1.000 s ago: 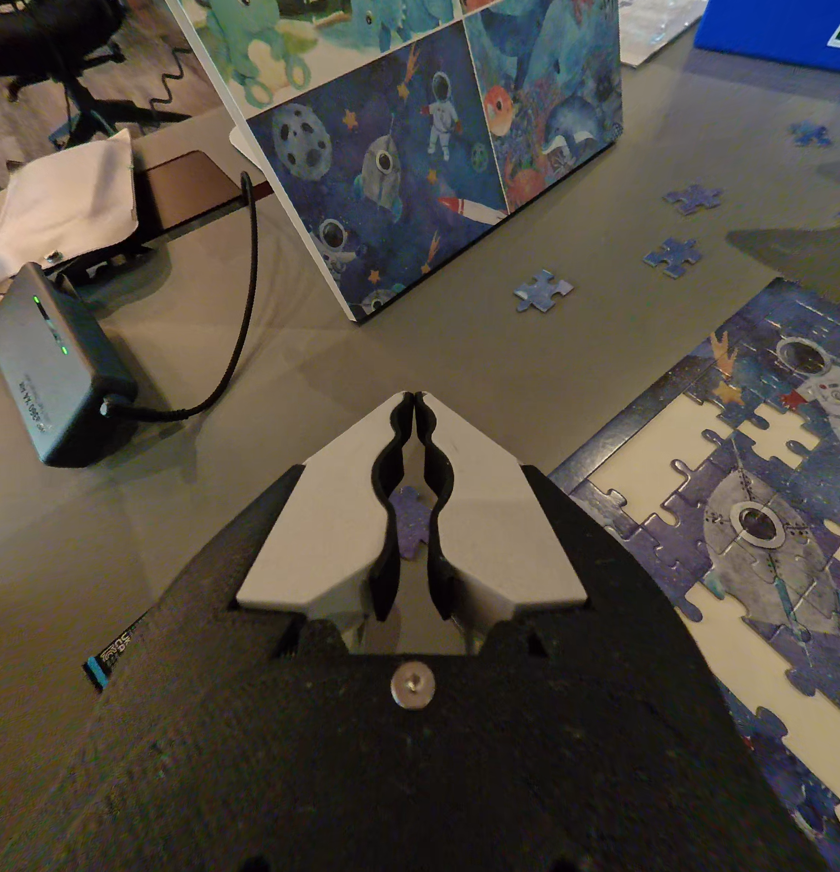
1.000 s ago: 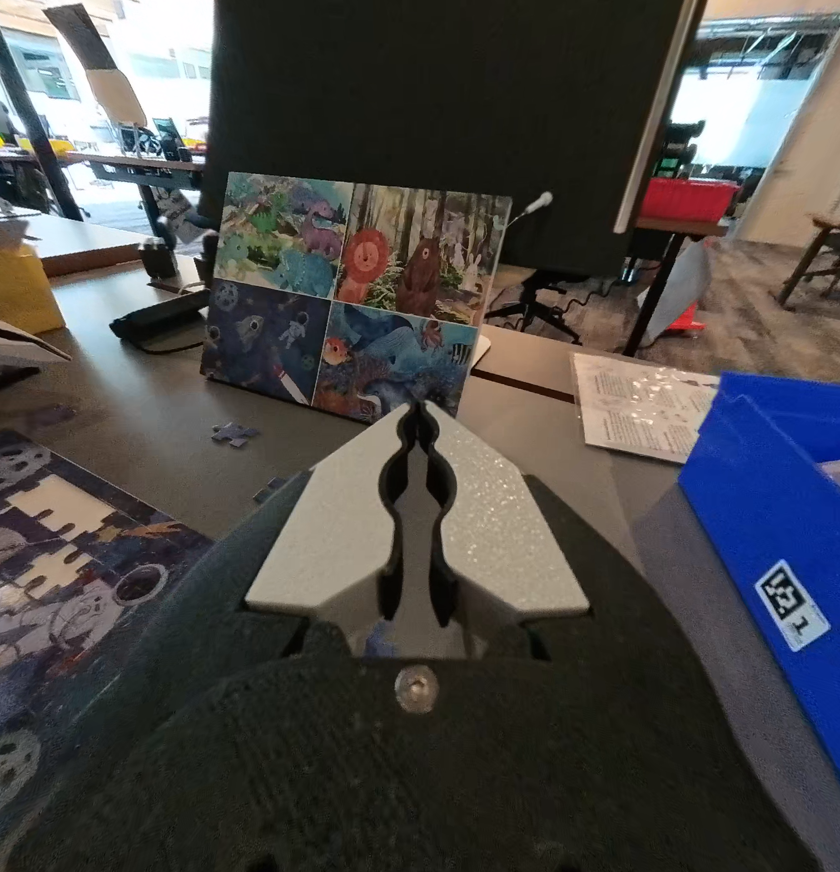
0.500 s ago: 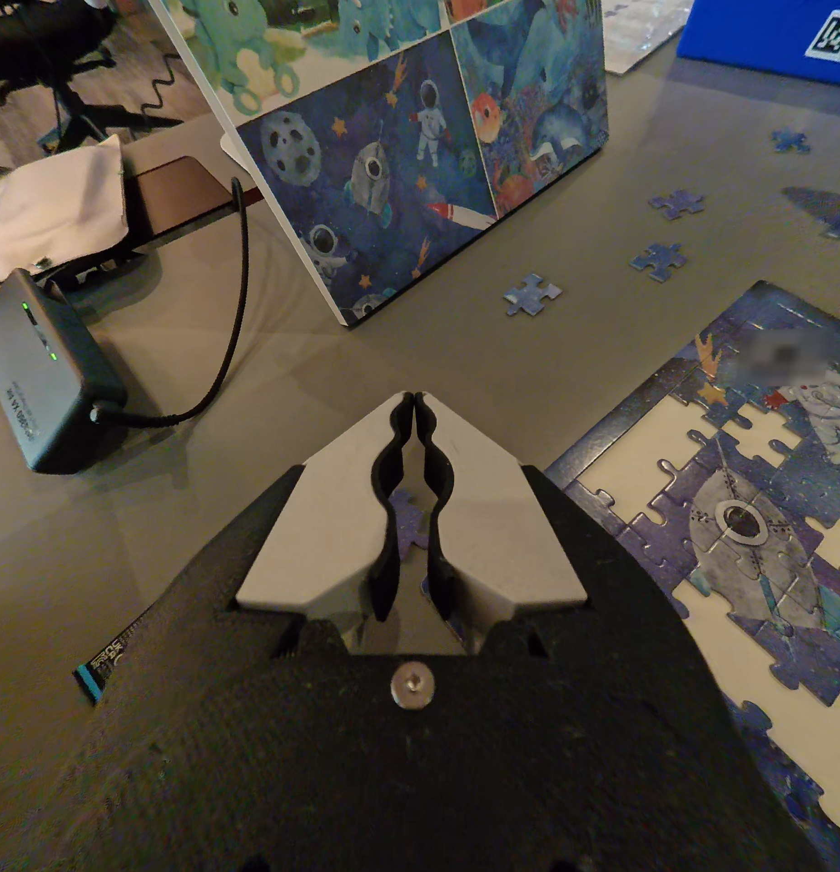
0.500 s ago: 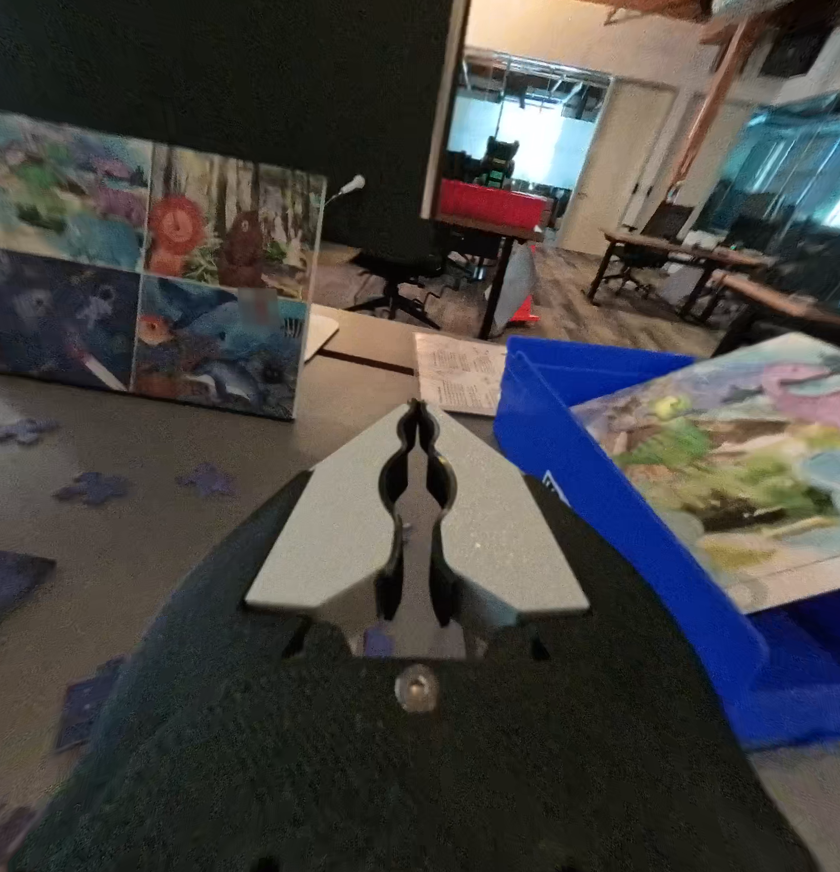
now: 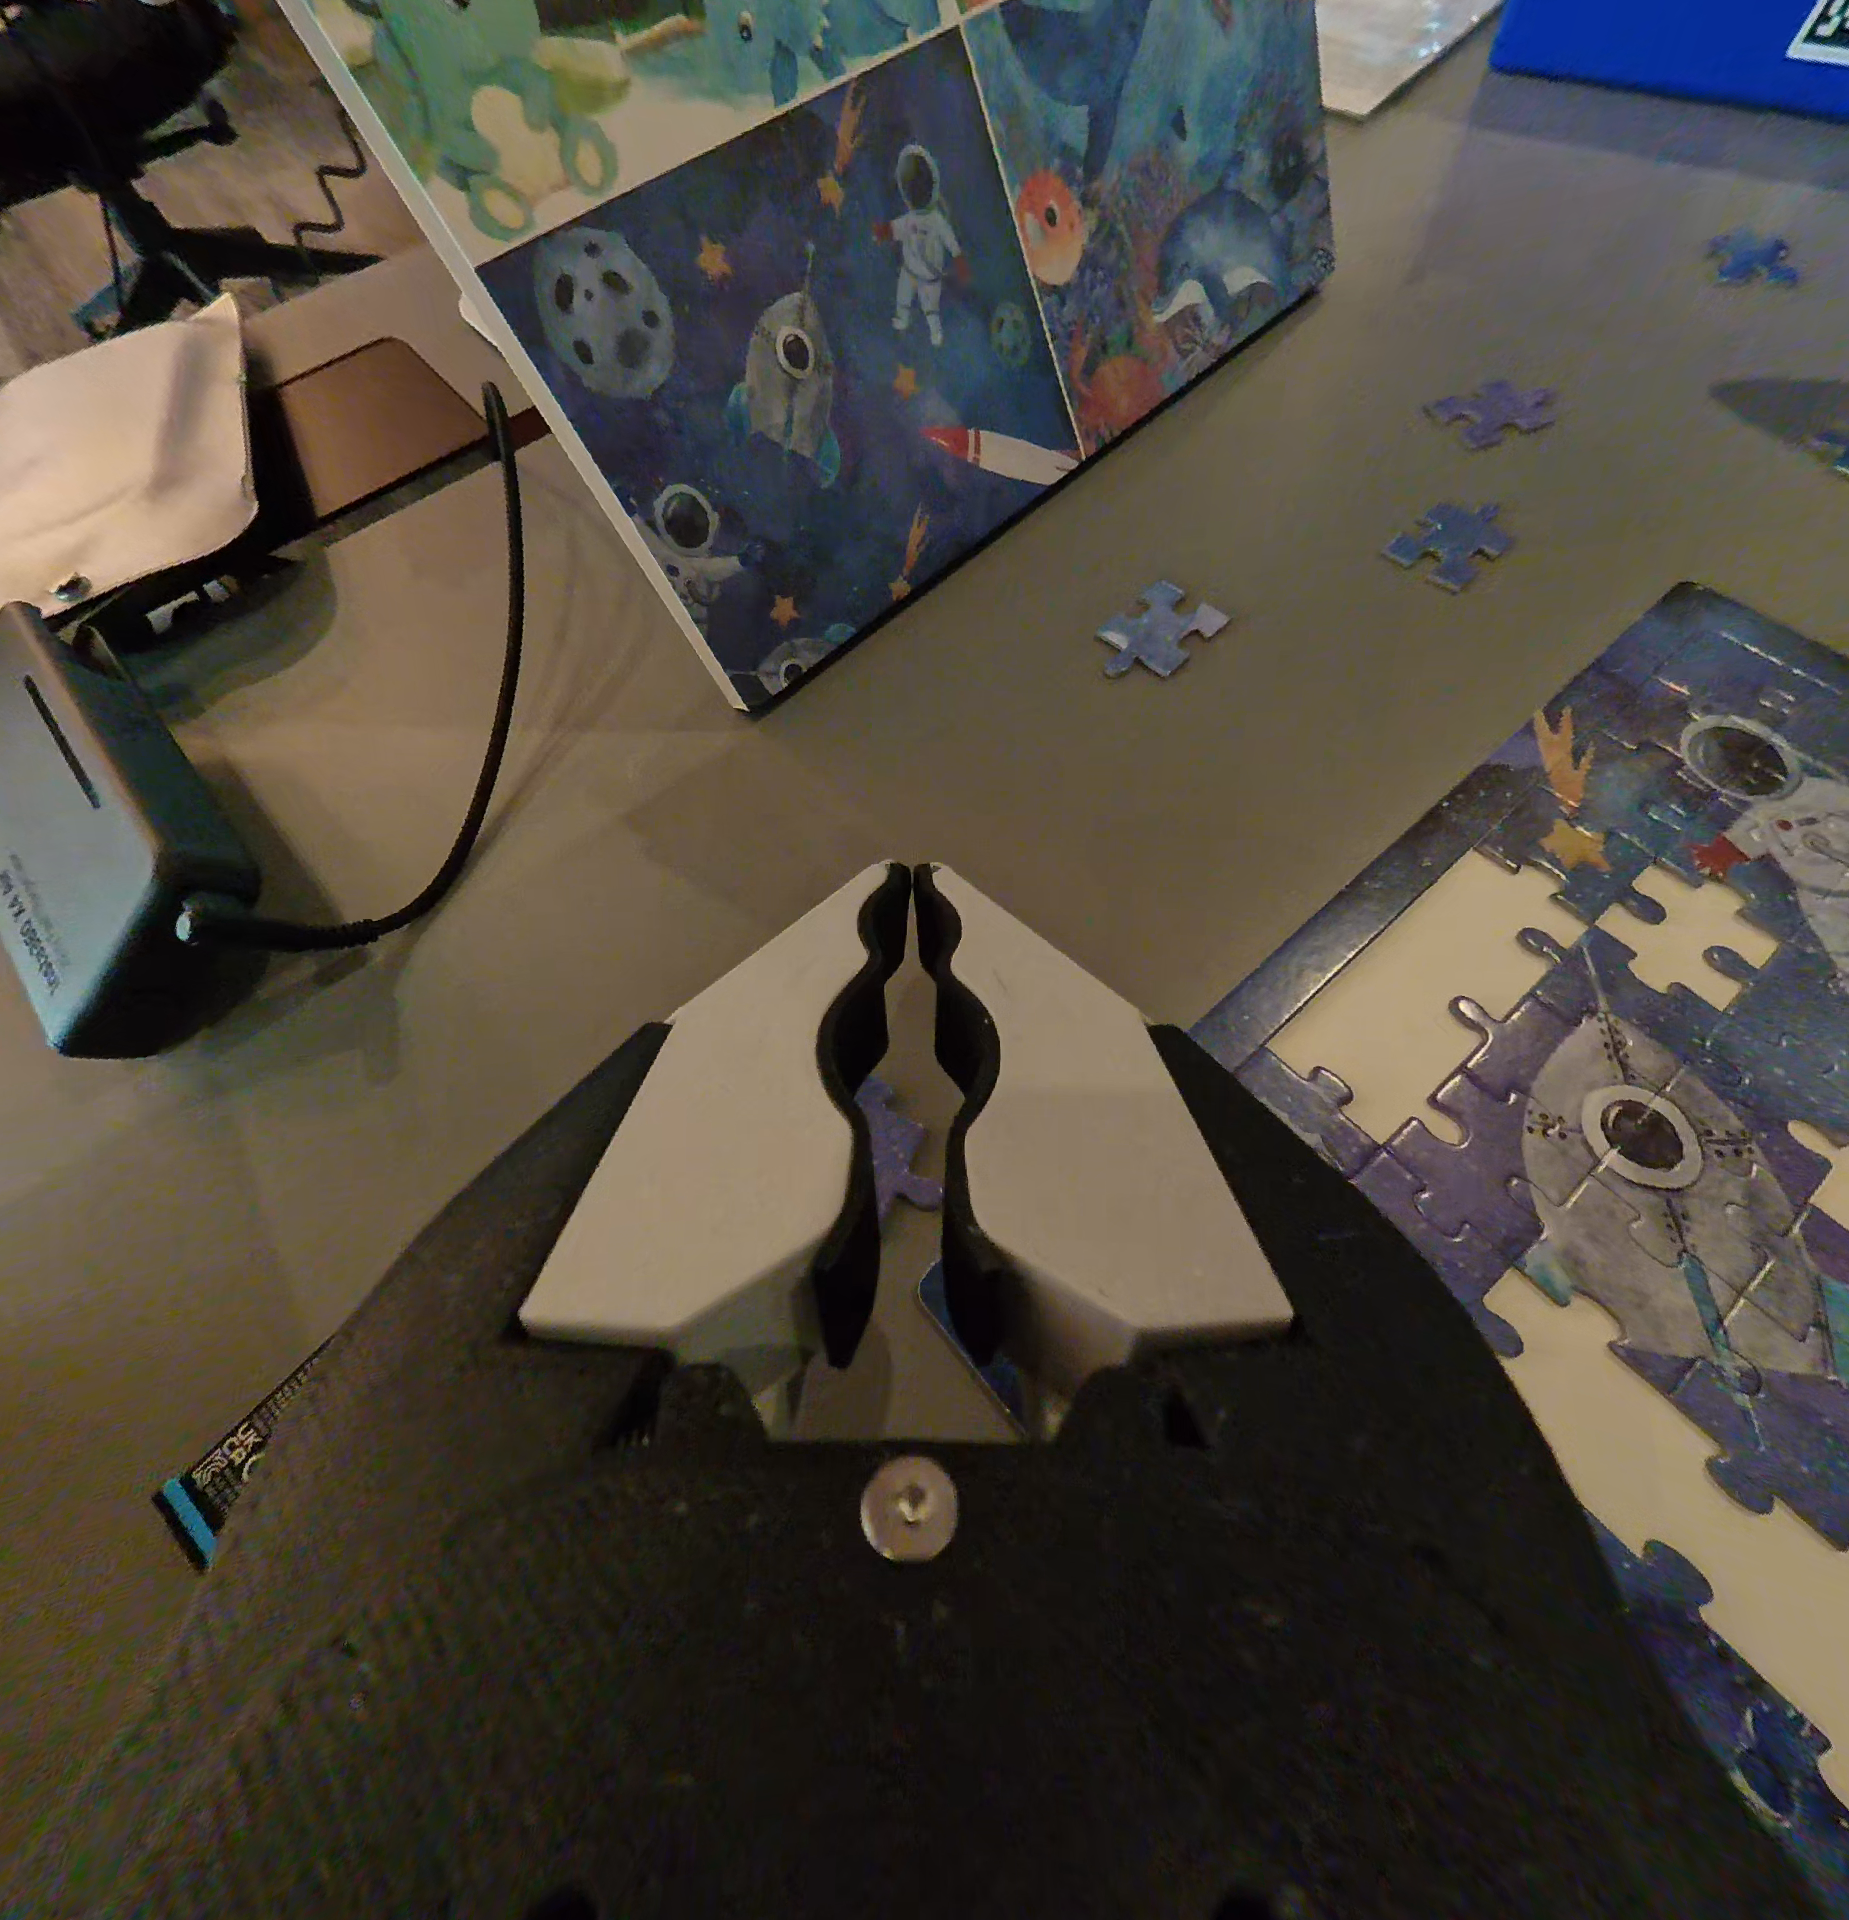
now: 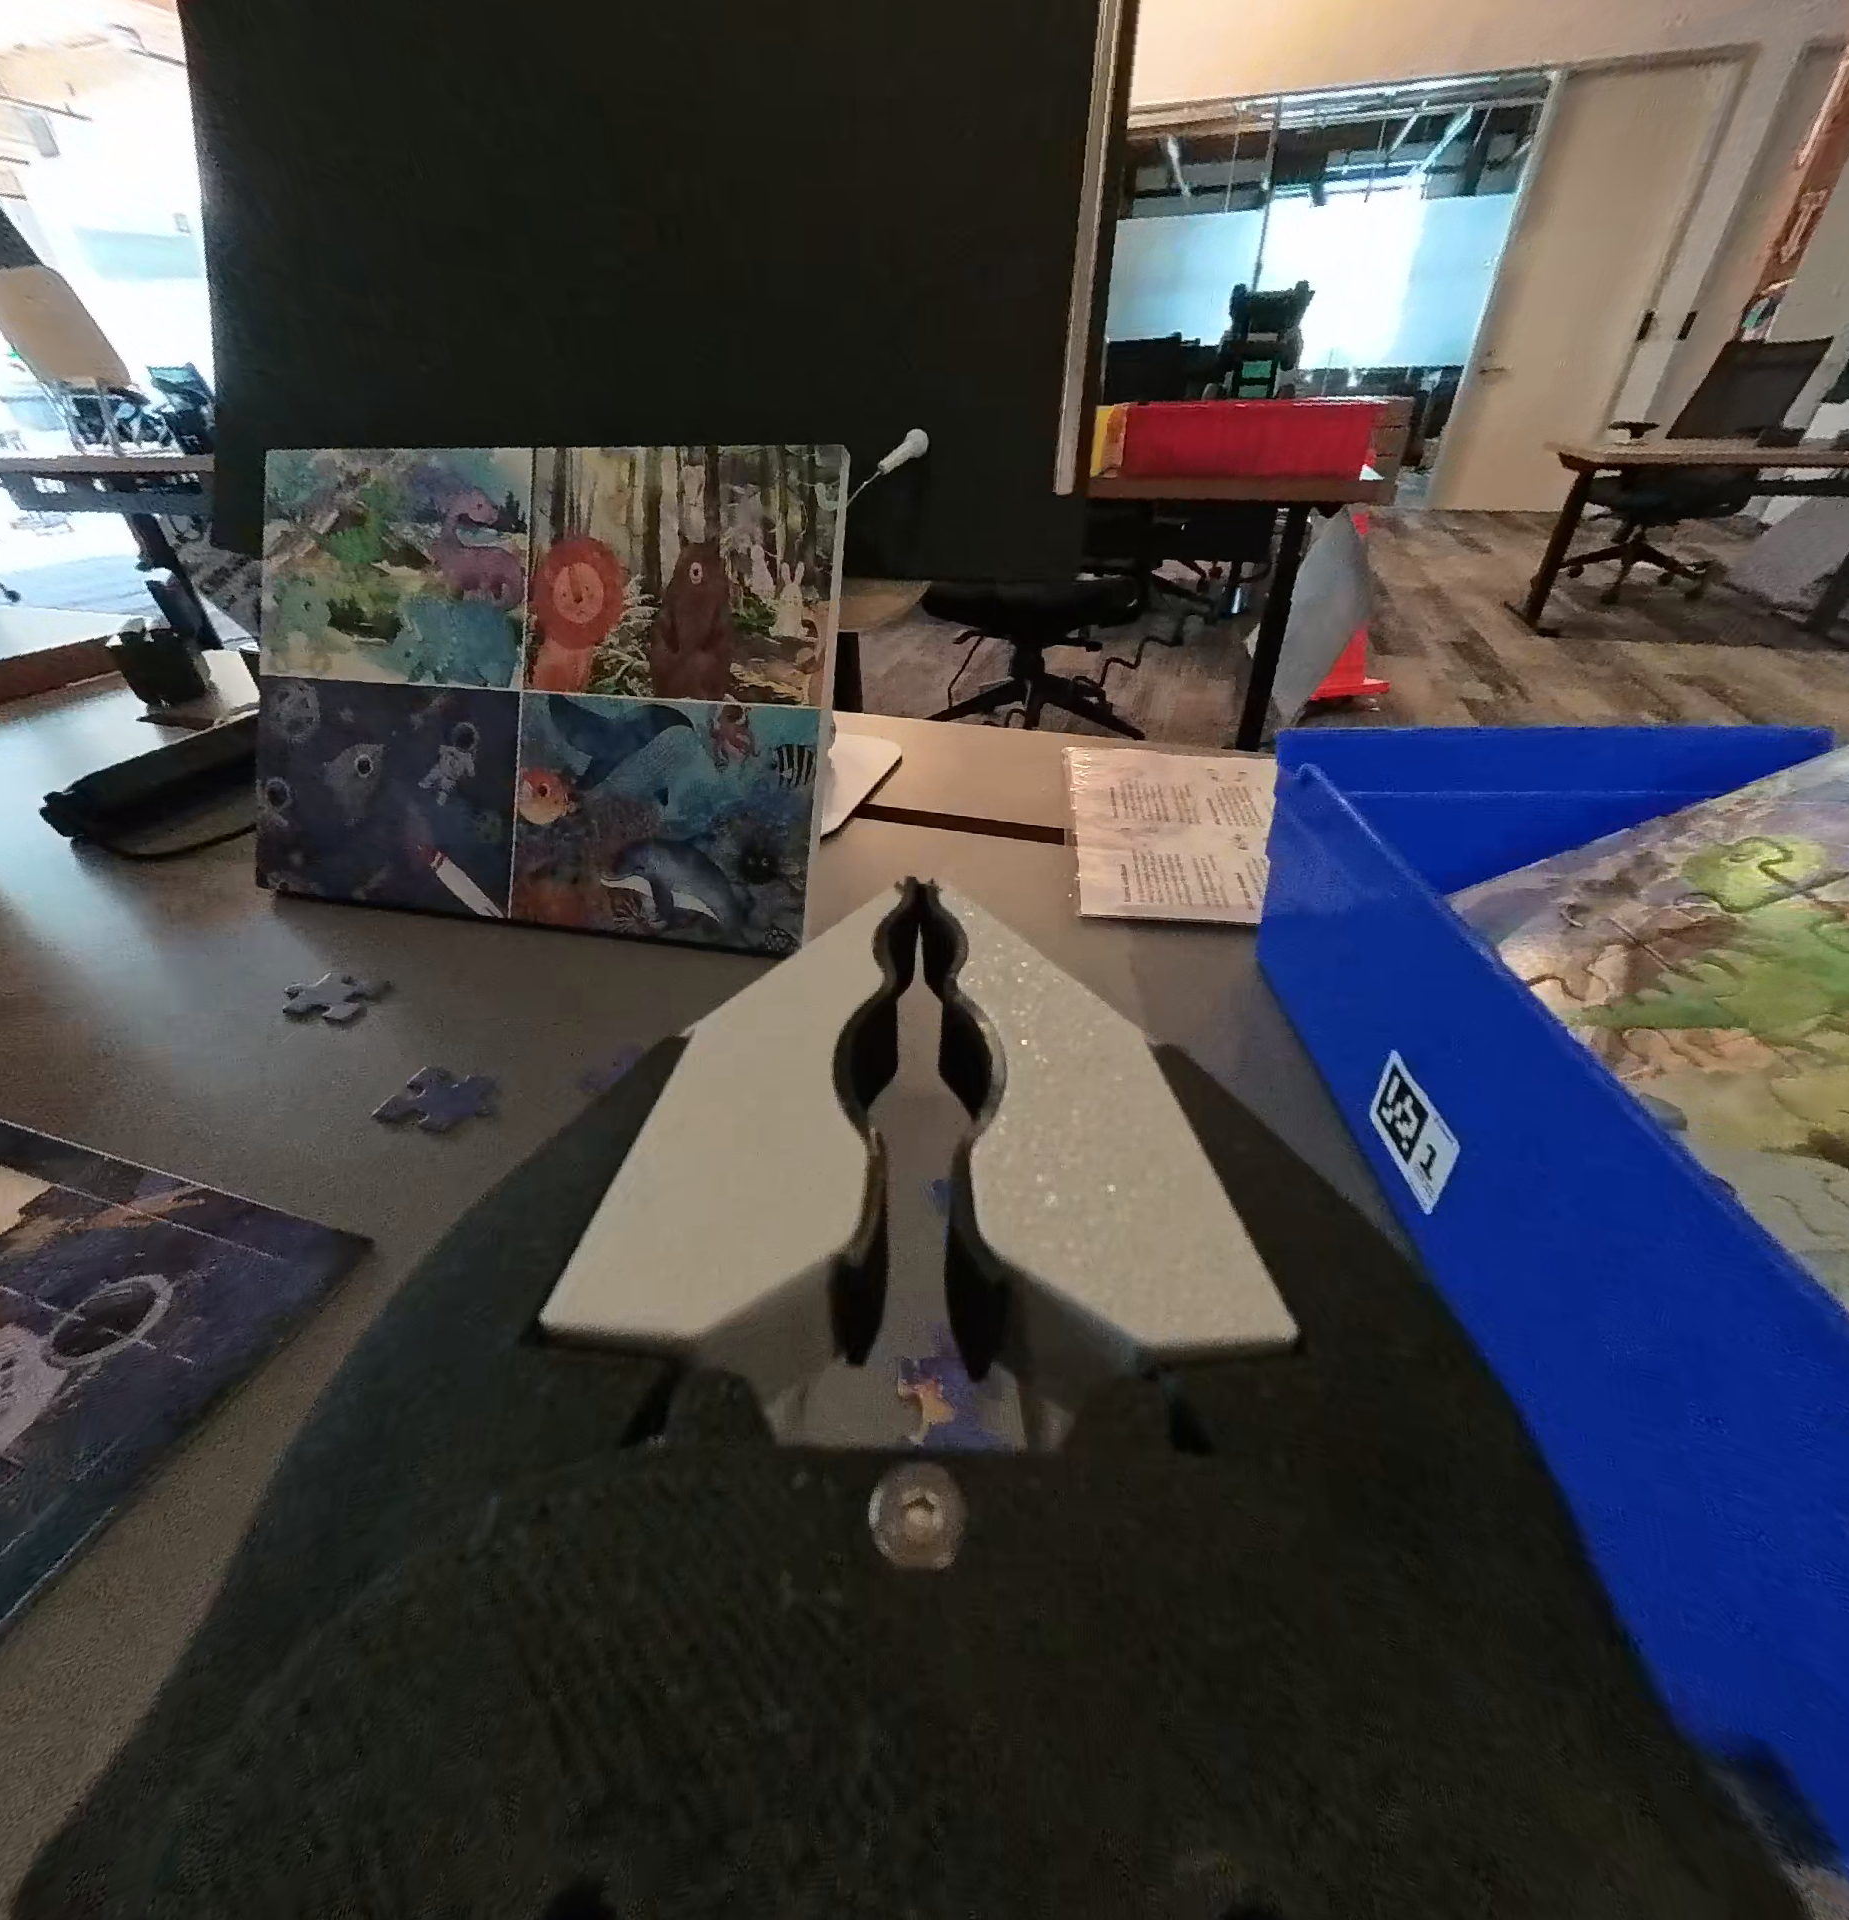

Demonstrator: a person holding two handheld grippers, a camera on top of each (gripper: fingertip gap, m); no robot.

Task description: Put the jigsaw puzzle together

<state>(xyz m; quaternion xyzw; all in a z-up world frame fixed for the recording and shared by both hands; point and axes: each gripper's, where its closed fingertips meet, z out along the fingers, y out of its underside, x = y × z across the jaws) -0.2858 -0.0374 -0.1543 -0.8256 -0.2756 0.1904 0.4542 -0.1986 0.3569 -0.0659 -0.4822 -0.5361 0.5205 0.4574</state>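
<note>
— Right, what do your two wrist cameras give you?

— My left gripper (image 5: pixel 912 883) has its jaws clenched tip to tip, nothing pinched at the tips. Through the gap I see a purple jigsaw piece (image 5: pixel 892 1148) lying on the grey table (image 5: pixel 691 831) beneath. The space puzzle (image 5: pixel 1647 1091) sits to the right, partly filled, pale gaps showing around the grey rocket.

— Loose pieces?

— Three blue ones between the puzzle and the upright reference picture board (image 5: pixel 899 312); the nearest (image 5: pixel 1159 631) lies just beside the board's corner.

— And the right side?

— My right gripper (image 6: pixel 922 896) is also closed at the tips. A bluish piece (image 6: pixel 935 1387) shows low in the gap; I can't tell whether it's held or just lying underneath. A blue bin (image 6: pixel 1522 1195) stands right of it.
</note>
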